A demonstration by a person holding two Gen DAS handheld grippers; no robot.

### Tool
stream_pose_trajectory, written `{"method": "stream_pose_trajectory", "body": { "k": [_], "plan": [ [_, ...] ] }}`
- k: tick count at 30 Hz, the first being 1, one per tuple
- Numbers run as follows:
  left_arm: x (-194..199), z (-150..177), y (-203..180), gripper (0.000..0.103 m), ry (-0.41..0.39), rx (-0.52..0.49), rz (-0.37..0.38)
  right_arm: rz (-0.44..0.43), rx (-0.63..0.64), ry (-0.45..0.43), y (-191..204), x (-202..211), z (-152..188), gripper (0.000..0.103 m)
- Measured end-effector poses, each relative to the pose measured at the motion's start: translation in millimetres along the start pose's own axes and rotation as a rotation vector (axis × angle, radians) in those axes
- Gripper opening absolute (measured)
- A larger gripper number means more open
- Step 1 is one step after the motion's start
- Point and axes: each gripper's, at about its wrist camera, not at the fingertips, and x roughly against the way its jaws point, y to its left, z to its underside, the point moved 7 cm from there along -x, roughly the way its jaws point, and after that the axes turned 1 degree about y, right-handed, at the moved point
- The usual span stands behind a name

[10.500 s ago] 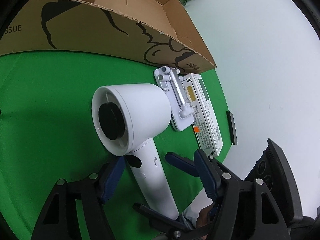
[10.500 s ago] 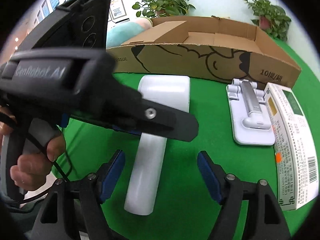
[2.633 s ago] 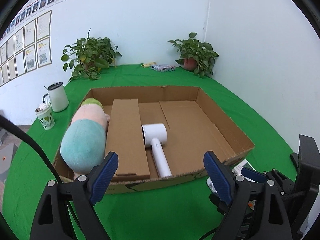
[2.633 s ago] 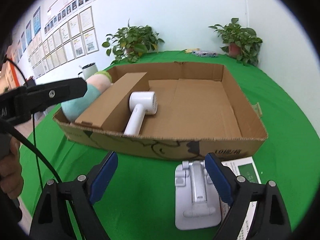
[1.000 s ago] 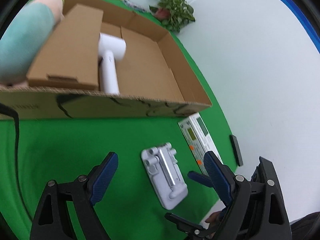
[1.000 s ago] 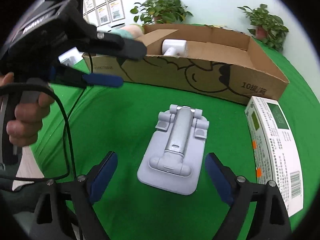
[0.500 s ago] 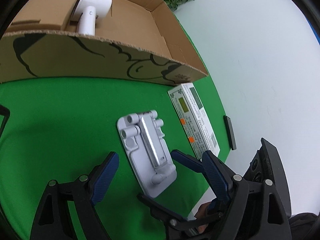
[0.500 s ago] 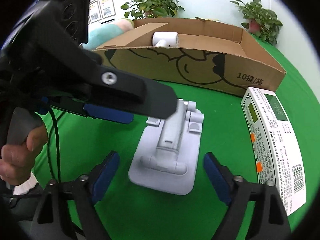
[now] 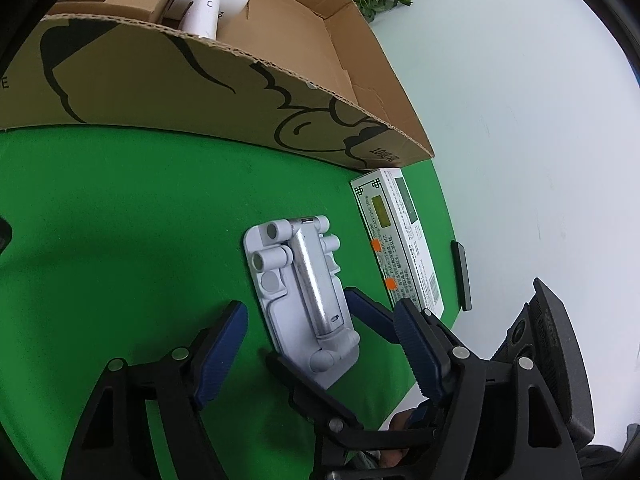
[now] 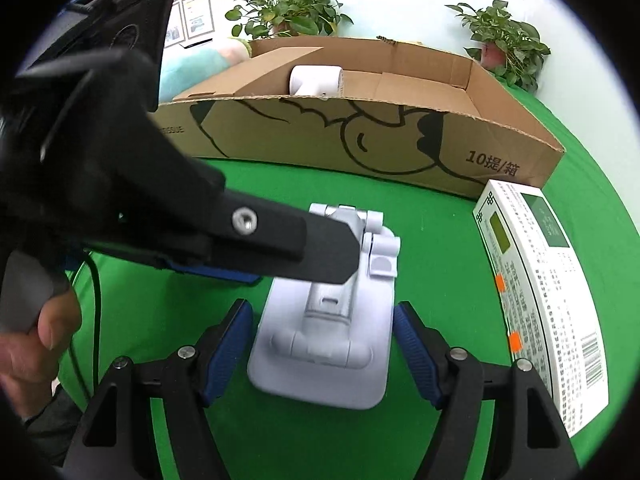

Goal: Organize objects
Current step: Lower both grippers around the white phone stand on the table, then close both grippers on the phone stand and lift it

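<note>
Both spread grippers, left gripper (image 9: 320, 340) and right gripper (image 10: 322, 354), had closed in around the phone stand (image 10: 332, 320) at lower centre; pickup seemed next

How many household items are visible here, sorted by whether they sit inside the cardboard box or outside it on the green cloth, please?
Inside the cardboard box: 2 (white hair dryer, teal plush toy)
Outside on the green cloth: 2 (white folding stand, white printed carton)
Total: 4

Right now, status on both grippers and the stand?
Right gripper open, straddling phone stand. Left gripper open, over same stand. Stand flat on green cloth; hair dryer in box. Grippers crowd each other.
</note>
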Motion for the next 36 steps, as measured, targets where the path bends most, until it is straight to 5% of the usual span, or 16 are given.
{"method": "stream_pose_trajectory", "body": {
  "k": [15,21,25,30,36],
  "plan": [
    [6,33,-6,0.069,0.0,0.017,-0.005,-0.07,-0.054,0.005,2,20,19,0.066],
    [6,34,-2,0.065,-0.023,0.063,0.003,-0.11,-0.124,0.01,-6,21,18,0.057],
    [6,33,0,0.063,-0.03,0.082,-0.001,-0.088,-0.116,0.016,-1,20,19,0.058],
    [5,33,1,0.063,-0.026,0.084,-0.003,-0.049,-0.05,0.027,6,13,16,0.072],
    [10,35,4,0.059,-0.019,0.078,-0.003,0.024,-0.007,0.011,7,8,14,0.067]
  ]
}}
